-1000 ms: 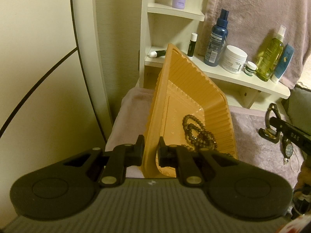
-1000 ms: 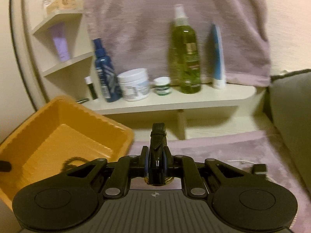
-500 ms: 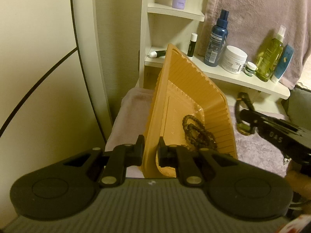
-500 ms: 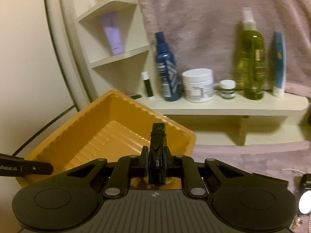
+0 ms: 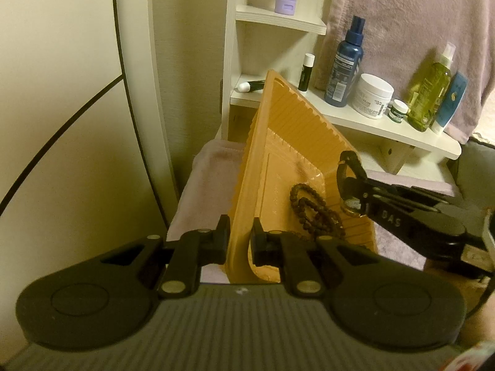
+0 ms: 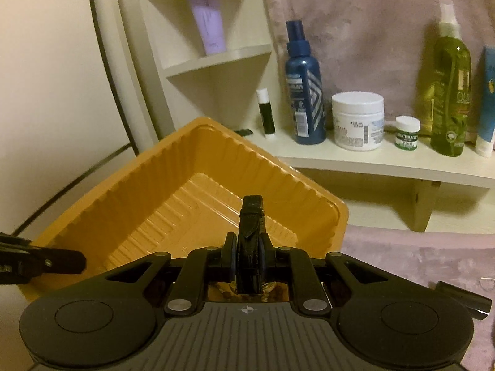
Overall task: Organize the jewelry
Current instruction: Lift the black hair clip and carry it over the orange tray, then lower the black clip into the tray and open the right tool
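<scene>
The right gripper (image 6: pixel 247 262), fingers clamped on the watch (image 5: pixel 348 185) strap above the tray (image 5: pixel 278 142), holds something limp and light, while the left gripper (image 5: pixel 240 238) pinches the thin, flexible tray wall.

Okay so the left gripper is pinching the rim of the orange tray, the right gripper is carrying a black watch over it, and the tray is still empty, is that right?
Not quite: the orange tray is not empty. The left wrist view shows a brown beaded bracelet lying in it. The rest holds: the left gripper pinches the tray's rim, and the right gripper carries the black watch over it.
</scene>
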Motion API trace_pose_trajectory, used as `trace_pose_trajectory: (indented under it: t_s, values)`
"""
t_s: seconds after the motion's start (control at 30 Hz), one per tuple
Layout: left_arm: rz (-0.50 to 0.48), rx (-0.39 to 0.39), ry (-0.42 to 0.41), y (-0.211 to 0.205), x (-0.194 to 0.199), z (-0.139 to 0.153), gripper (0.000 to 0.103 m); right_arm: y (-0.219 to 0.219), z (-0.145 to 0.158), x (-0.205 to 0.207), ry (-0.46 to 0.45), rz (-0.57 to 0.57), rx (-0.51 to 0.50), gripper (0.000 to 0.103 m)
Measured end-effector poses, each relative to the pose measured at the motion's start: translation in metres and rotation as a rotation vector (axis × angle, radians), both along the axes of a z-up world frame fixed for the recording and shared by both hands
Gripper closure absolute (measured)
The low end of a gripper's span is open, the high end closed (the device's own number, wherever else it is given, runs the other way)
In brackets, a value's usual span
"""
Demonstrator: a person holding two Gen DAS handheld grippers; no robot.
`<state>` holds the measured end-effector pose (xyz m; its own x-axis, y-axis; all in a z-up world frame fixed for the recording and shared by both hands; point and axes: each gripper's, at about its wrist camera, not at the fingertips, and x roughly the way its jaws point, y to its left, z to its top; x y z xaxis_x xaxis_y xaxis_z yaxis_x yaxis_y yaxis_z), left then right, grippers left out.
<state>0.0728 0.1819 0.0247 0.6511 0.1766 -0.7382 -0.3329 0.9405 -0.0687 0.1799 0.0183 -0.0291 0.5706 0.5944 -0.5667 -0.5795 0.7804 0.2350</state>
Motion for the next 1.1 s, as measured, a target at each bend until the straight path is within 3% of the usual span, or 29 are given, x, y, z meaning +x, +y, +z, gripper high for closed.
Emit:
trace_pose_trajectory:
  t_s: [0.63, 0.67, 0.73, 0.77, 0.8, 1.1]
  values:
    - [0.000, 0.001, 0.000, 0.001, 0.000, -0.001, 0.092, 0.006, -0.020, 0.020, 0.077, 0.003, -0.026, 0.088]
    - [-0.001, 0.001, 0.000, 0.001, 0.000, -0.001, 0.092, 0.005, -0.020, 0.019, 0.077, 0.003, -0.026, 0.085]
    - [0.000, -0.001, 0.000, 0.002, 0.000, -0.001, 0.092, 0.003, -0.018, 0.018, 0.073, -0.004, -0.019, 0.068]
    - [0.000, -0.001, 0.000, 0.002, 0.000, -0.001, 0.092, 0.002, -0.017, 0.017, 0.070, -0.003, -0.008, 0.049]
    - [0.001, -0.001, -0.001, 0.002, 0.000, -0.001, 0.092, 0.001, -0.016, 0.015, 0.063, -0.004, -0.004, 0.042]
    - [0.001, -0.003, -0.001, 0.002, 0.000, -0.001, 0.092, -0.005, -0.010, 0.008, 0.038, -0.019, -0.014, 0.042]
